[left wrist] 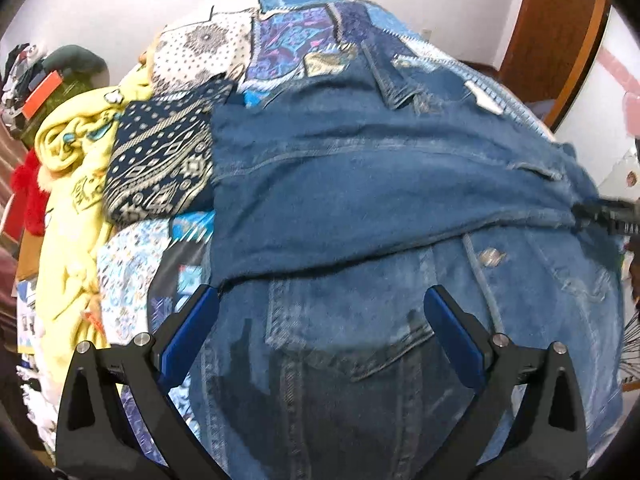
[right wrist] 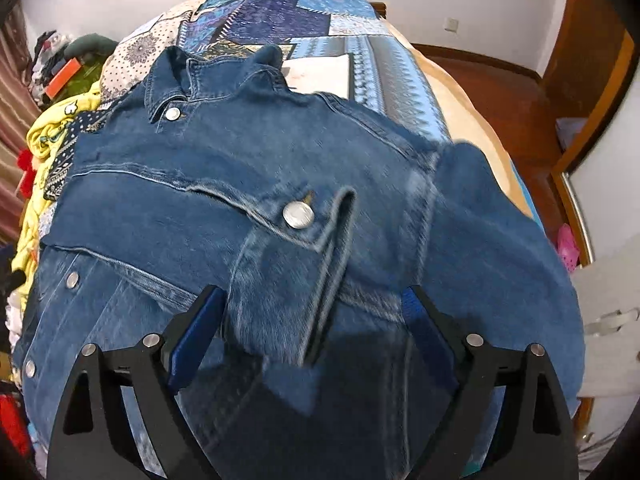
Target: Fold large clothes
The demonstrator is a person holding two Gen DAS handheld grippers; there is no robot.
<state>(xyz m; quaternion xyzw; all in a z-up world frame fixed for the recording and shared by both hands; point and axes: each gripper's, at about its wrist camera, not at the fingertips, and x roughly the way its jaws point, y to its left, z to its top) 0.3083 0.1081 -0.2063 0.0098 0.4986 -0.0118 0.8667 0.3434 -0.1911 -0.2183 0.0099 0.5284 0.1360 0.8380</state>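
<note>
The denim jacket [right wrist: 256, 184] lies spread over a bed [right wrist: 476, 120] covered with a blue patchwork quilt [right wrist: 320, 12], its collar toward the far end and a sleeve folded across the chest. The sleeve's cuff [right wrist: 280, 288], with a metal button [right wrist: 297, 215], lies between the fingers of the right tongs [right wrist: 316, 312], which stand wide apart and press on nothing. The left tongs [left wrist: 320, 312] are likewise spread open above the lower front of the jacket, empty.

Along the bed's left edge a yellow garment [left wrist: 68, 184] is heaped, with a dark blue patterned cloth [left wrist: 160, 160] just beside it, touching the jacket's side. A red fabric [left wrist: 28, 192] and a pile of other clothes [left wrist: 24, 64] sit further left. Beyond the bed's right edge stands wooden furniture [right wrist: 580, 60]. No lettering is legible; the print on the yellow garment is too blurred.
</note>
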